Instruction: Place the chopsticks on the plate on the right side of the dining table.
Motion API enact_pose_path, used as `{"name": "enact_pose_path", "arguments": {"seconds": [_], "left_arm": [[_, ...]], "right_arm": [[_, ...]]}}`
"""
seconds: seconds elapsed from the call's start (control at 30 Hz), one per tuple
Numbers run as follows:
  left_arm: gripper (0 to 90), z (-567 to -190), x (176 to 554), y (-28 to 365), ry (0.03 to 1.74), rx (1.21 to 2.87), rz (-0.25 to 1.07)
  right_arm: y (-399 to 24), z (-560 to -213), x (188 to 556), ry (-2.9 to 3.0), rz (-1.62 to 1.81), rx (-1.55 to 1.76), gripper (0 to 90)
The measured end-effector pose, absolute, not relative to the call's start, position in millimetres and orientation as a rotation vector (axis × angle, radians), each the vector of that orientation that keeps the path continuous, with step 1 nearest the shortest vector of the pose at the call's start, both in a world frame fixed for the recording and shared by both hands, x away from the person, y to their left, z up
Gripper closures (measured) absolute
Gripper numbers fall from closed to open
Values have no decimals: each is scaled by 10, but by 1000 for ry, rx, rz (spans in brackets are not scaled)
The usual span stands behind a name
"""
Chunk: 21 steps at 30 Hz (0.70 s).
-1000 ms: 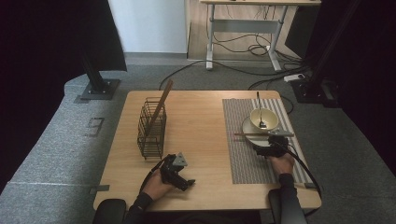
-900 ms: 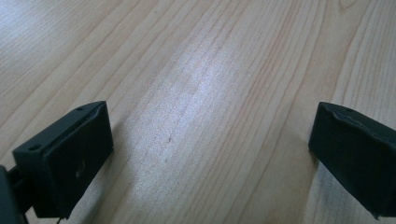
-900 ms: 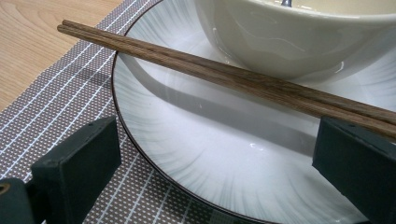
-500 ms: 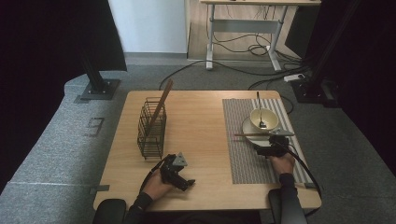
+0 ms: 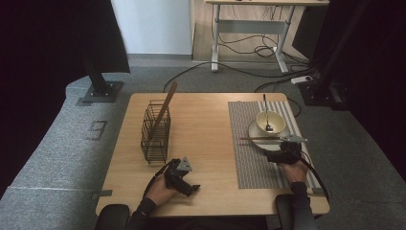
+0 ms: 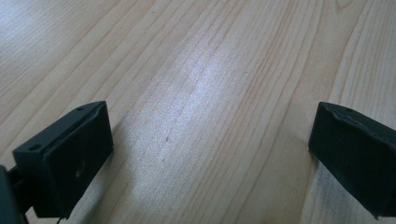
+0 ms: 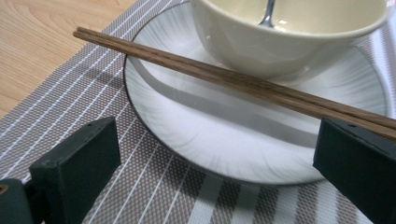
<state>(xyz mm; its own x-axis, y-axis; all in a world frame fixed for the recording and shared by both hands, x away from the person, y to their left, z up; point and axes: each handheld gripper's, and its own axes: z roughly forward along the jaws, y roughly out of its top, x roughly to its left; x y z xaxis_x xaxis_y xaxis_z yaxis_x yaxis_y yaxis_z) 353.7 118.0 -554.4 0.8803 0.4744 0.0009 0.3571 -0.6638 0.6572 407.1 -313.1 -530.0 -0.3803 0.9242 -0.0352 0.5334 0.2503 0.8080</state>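
A pair of brown chopsticks (image 7: 233,79) lies across the white plate (image 7: 159,93), just in front of the cream bowl (image 7: 289,42) that holds a metal spoon (image 7: 268,14). My right gripper (image 7: 219,140) is open, its jaws spread wide at the plate's near rim, below the chopsticks and not touching them. From above, the right gripper (image 5: 282,152) sits on the striped placemat (image 5: 249,163) by the chopsticks (image 5: 261,138). My left gripper (image 5: 189,184) rests near the table's front edge, and its jaws stand open (image 6: 210,126) over bare wood.
A black wire basket (image 5: 155,132) stands at the table's left with a long wooden stick (image 5: 165,108) leaning in it. Bare wood lies between basket and placemat. The bowl (image 5: 270,122) sits at the mat's far end. Cables run over the floor behind the table.
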Motion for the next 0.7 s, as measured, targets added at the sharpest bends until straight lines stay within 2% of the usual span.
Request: {"name": "enact_pose_path", "arguments": {"seconds": [0.43,0.7], "left_arm": [[0,-5543,3530,1179,594,2364,224],[0,-5541,3530,1181,591,2367,223]], "right_arm": [[-3035,-5238,3617,2049,944,1254,0],[-2852,-5356,3481,2149,952,1222,0]]}}
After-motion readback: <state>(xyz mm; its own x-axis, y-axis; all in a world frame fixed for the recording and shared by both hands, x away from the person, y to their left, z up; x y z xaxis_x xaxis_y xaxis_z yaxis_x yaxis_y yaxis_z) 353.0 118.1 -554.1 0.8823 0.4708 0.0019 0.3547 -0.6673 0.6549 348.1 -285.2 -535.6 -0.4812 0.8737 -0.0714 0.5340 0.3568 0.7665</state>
